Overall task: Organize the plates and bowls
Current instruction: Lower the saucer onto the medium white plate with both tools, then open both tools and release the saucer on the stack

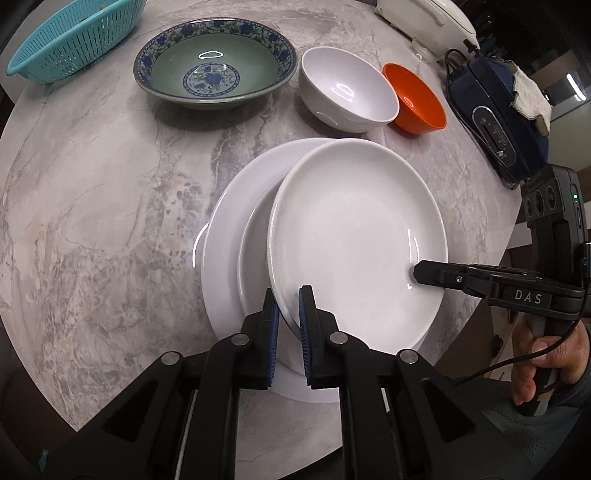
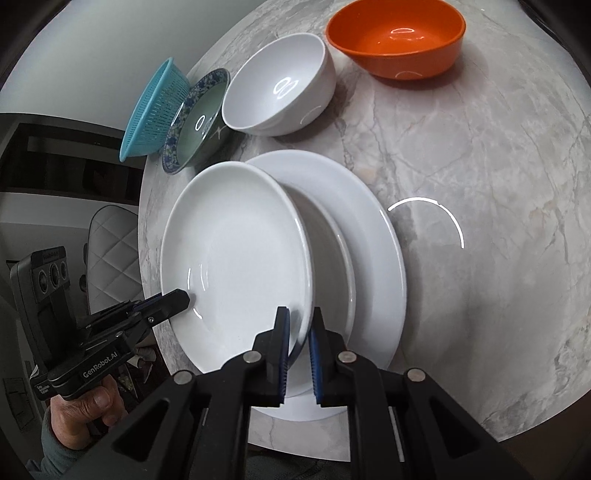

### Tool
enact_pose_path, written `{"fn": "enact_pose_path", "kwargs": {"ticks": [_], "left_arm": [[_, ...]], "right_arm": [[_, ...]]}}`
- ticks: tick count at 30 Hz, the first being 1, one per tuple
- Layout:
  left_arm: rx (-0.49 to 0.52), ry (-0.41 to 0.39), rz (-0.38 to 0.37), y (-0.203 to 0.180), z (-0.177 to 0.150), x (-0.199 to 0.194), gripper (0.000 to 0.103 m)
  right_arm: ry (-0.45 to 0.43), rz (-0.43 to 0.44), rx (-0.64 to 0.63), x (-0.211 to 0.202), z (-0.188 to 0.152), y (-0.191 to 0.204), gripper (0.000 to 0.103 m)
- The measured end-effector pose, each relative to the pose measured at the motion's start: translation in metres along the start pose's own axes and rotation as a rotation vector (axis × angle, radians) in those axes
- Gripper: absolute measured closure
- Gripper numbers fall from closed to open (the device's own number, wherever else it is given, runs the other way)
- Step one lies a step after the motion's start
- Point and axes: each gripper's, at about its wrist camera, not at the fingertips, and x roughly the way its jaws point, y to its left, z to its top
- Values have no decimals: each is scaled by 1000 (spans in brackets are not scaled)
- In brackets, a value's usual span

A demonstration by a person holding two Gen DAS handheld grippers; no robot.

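A small white plate (image 1: 354,236) (image 2: 236,258) is held tilted over a larger white plate (image 1: 229,236) (image 2: 365,236) that lies on the marble table. My left gripper (image 1: 290,301) is shut on the small plate's near rim. My right gripper (image 2: 300,321) is shut on the rim at the opposite side; it also shows in the left wrist view (image 1: 419,275). A patterned green bowl (image 1: 214,62) (image 2: 195,122), a white bowl (image 1: 347,88) (image 2: 277,85) and an orange bowl (image 1: 415,98) (image 2: 397,37) stand farther back.
A turquoise colander (image 1: 74,37) (image 2: 155,110) stands at the far left of the round marble table (image 1: 92,184). A dark blue appliance (image 1: 498,122) with a cloth on it and a white appliance (image 1: 428,18) stand at the right edge.
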Motion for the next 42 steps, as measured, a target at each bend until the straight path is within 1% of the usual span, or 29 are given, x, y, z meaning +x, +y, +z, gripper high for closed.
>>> {"fn": "enact_pose_path", "kwargs": {"ticks": [4,8,11,17,20,22,27,29,30,31,32,33,34,35,36,37,39,42], "left_arm": [[2,13,15,-2,-6,13,93],[-5,28,12,-3,-12,24,93],[-4,39,14,-7,-13,31,93],[-12,37,20,-12,-10,39,93],[-20,31,23,-11,-9,39,89],[-23,25,27,-8,-9,37,89],[-24,7,46,-11,-14,34,87],[-28,-3,48,-14,-17,32,83],[-32,-8,47,-15,-18,31,82],[-34,-14,46,-17,-19,29,77],[-31,-22,45,-20,-19,27,68],[-26,-36,41,-24,-19,24,62],[-19,-52,45,-28,-18,20,44],[-11,-65,76,-32,-17,16,16],[-4,-78,94,-34,-16,13,7],[-7,-90,92,-34,-14,10,4],[-27,-97,94,-31,-11,6,4],[-54,-103,102,-25,-8,4,4]], "right_arm": [[22,-14,4,9,1,3,91],[41,-28,7,16,3,6,91],[46,-34,13,17,2,4,91],[48,-40,14,18,4,3,91],[55,-51,2,16,3,2,90],[57,-66,-23,17,4,7,88],[60,-103,-69,18,4,15,87],[60,-112,-80,19,5,18,85],[59,-115,-88,19,5,19,82],[56,-117,-98,18,6,21,78],[53,-118,-107,18,6,23,76],[50,-120,-114,17,7,26,72],[49,-120,-120,16,7,27,68],[47,-120,-127,15,7,28,66],[45,-123,-134,15,8,30,62],[43,-129,-143,14,8,32,59],[40,-131,-156,12,9,35,54],[44,-122,-158,12,11,33,54]]}}
